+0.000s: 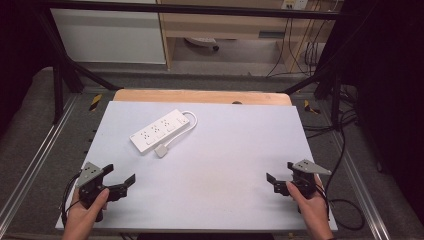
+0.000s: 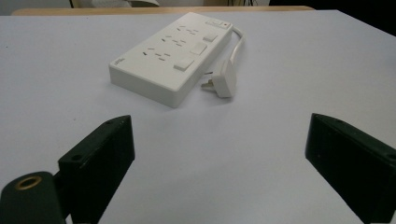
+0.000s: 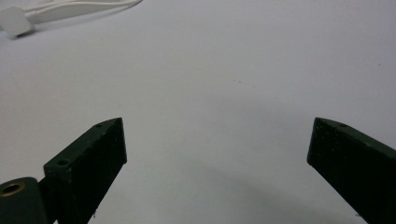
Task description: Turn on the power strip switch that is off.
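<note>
A white power strip (image 1: 160,131) lies at an angle on the left half of the white tabletop (image 1: 225,170), its cable (image 1: 192,120) looping back to a white plug (image 1: 161,151) that rests beside it. My left gripper (image 1: 120,173) sits near the front left corner, open and empty. Its own view looks at the strip (image 2: 173,56) and plug (image 2: 226,79) well ahead of the spread jaws (image 2: 219,135). My right gripper (image 1: 280,171) is near the front right, open too, over bare table (image 3: 217,140). Its view catches the plug (image 3: 16,23) far off.
A wooden table edge (image 1: 200,96) shows behind the white top. Black frame bars (image 1: 60,75) and metal rails (image 1: 30,165) flank the table. Cables (image 1: 345,200) trail on the floor at the right. A cabinet (image 1: 225,25) stands at the back.
</note>
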Demonstrator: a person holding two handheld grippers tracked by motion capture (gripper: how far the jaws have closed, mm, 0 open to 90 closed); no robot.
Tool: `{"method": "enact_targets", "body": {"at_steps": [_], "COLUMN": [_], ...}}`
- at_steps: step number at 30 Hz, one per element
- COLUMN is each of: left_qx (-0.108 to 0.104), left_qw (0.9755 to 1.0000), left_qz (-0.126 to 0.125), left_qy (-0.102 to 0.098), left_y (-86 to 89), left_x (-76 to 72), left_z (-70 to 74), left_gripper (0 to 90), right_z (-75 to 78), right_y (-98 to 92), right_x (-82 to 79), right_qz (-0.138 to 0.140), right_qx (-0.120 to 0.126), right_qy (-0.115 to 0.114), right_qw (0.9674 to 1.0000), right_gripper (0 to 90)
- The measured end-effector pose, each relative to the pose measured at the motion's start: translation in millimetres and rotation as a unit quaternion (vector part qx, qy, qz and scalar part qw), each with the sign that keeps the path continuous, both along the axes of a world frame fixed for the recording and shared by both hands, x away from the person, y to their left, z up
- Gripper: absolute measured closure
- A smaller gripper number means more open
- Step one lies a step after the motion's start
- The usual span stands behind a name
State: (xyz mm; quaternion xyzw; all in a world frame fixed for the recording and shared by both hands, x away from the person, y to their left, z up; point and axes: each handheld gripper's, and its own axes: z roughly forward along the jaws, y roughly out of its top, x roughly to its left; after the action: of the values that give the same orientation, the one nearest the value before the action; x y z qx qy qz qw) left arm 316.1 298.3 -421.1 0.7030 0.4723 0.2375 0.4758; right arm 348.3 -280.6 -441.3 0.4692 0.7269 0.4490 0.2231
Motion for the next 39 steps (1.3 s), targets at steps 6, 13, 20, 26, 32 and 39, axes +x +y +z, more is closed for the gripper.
{"method": "enact_targets", "body": {"at_steps": [6,13,20,26,32,39], "left_qx": [-0.017,-0.059,-0.084,-0.077,-0.071,-0.059], "left_qw": [0.9999,0.9982,0.9965,0.997,0.9974,0.9981], "left_qz": [-0.001,-0.005,0.005,-0.003,-0.006,-0.015], "left_qy": [-0.001,0.003,0.006,-0.005,-0.005,-0.005], "left_y": [1.3,5.5,7.4,1.6,-6.5,-16.2], "left_x": [-1.3,-2.8,13.6,34.1,52.1,74.3], "left_z": [1.6,6.4,19.7,35.2,43.4,50.5], "left_gripper": [8.3,8.6,9.1,9.5,9.6,9.6], "right_z": [-1.3,-1.9,-0.8,-1.1,-1.3,-0.4], "right_y": [1.2,4.9,7.7,10.6,10.8,10.1], "right_x": [1.2,1.8,0.7,0.5,1.7,2.0], "right_qz": [0.005,0.016,0.02,0.027,0.027,0.025], "right_qx": [0.003,0.001,0.004,0.002,0.002,0.006], "right_qy": [0.009,0.021,0.03,0.032,0.031,0.027], "right_qw": [0.9999,0.9997,0.9993,0.9991,0.9992,0.9993], "right_gripper": [5.4,6.7,6.7,5.6,4.8,4.3]}}
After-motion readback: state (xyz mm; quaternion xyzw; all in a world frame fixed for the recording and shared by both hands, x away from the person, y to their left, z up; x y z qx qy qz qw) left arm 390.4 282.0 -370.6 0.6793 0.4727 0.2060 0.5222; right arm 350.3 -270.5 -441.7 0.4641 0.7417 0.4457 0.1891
